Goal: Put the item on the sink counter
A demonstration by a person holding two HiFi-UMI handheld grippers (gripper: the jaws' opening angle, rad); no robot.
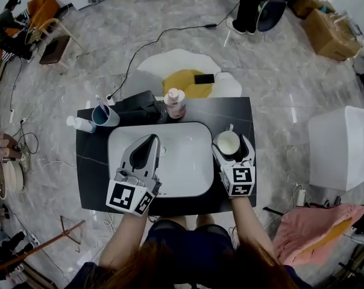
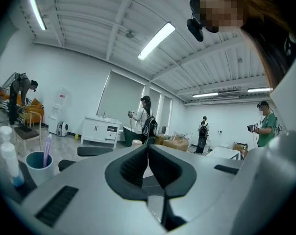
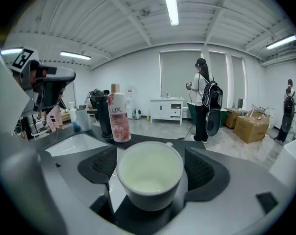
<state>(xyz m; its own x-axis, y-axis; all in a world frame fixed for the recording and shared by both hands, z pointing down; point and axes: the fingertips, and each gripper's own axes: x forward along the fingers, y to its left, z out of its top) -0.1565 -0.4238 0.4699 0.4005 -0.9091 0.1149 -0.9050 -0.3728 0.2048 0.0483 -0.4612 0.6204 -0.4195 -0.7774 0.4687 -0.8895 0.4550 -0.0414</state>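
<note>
A white cup (image 1: pixel 228 143) (image 3: pixel 149 173) is over the black sink counter (image 1: pixel 90 174), just right of the white basin (image 1: pixel 183 168). My right gripper (image 1: pixel 232 146) (image 3: pixel 149 166) is shut on the cup, a pad pressed to each side of it. I cannot tell whether the cup's base touches the counter. Pointing away from me over the basin's left half, my left gripper (image 1: pixel 152 139) (image 2: pixel 148 149) has its jaws shut and holds nothing.
A pink Lux bottle (image 1: pixel 175 103) (image 3: pixel 118 114) stands at the counter's back beside a black fixture (image 1: pixel 140 107). A blue tumbler with a toothbrush (image 1: pixel 103 115) (image 2: pixel 38 164) and a white bottle (image 1: pixel 79 124) (image 2: pixel 10 155) occupy the back left corner. People stand further off in the room.
</note>
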